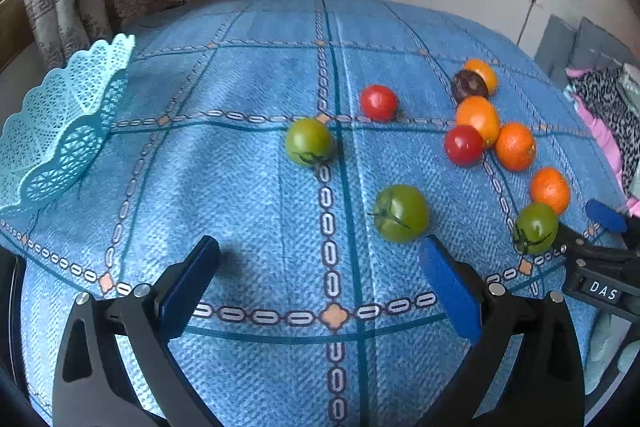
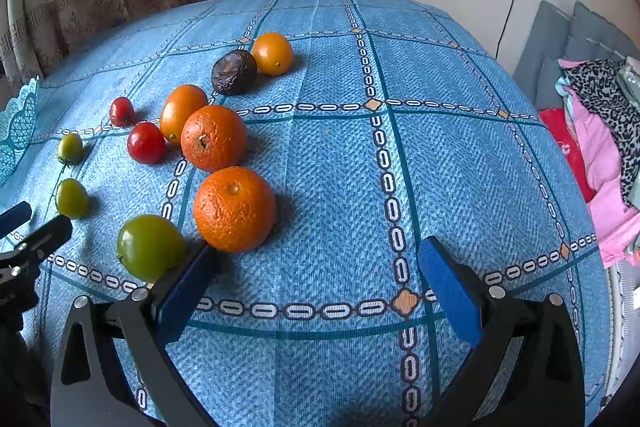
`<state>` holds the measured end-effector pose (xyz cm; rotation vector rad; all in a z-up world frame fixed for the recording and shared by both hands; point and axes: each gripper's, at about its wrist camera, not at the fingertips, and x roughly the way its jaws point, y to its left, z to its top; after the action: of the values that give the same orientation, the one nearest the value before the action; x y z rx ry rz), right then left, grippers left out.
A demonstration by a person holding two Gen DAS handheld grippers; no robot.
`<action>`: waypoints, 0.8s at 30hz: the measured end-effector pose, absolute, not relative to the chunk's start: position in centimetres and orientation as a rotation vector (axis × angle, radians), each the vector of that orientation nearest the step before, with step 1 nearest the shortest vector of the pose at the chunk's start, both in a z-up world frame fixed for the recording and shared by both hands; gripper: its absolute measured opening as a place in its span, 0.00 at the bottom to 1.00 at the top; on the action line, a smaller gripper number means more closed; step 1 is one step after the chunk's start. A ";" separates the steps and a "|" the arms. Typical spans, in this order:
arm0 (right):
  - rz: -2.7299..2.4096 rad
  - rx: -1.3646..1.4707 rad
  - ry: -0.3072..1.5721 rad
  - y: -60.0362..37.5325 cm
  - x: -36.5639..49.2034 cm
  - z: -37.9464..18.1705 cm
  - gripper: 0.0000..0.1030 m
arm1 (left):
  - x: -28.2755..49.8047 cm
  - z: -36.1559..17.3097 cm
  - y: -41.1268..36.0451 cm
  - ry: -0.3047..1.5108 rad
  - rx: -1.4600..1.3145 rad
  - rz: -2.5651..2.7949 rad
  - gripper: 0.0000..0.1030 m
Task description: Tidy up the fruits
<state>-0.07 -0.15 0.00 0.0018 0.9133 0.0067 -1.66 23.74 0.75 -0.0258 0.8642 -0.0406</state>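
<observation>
Both pairs of fingers are held wide open and empty. A green tomato [image 1: 401, 213] is seen just ahead of the left gripper [image 1: 320, 283], beside its right finger; the basket [image 1: 60, 131] lies far left.

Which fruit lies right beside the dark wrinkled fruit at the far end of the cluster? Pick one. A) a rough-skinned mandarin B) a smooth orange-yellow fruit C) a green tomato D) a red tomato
B: in the right wrist view the dark wrinkled fruit sits against a smooth orange-yellow fruit, while the green tomatoes, red tomatoes and mandarins lie nearer the camera.
</observation>
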 end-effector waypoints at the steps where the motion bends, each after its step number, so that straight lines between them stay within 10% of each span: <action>1: 0.012 0.009 0.912 -0.3 -0.1 0.0 0.95 | -1.9 1.0 23.9 0.849 -0.027 -0.043 0.98; 24: 0.180 -0.013 0.887 -0.3 -2.0 1.9 0.94 | -1.3 0.7 21.1 0.903 0.131 -0.108 0.79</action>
<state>-1.96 -0.25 1.86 -0.0130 0.8868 0.1799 -1.25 21.06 0.67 0.1307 0.9032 -0.1082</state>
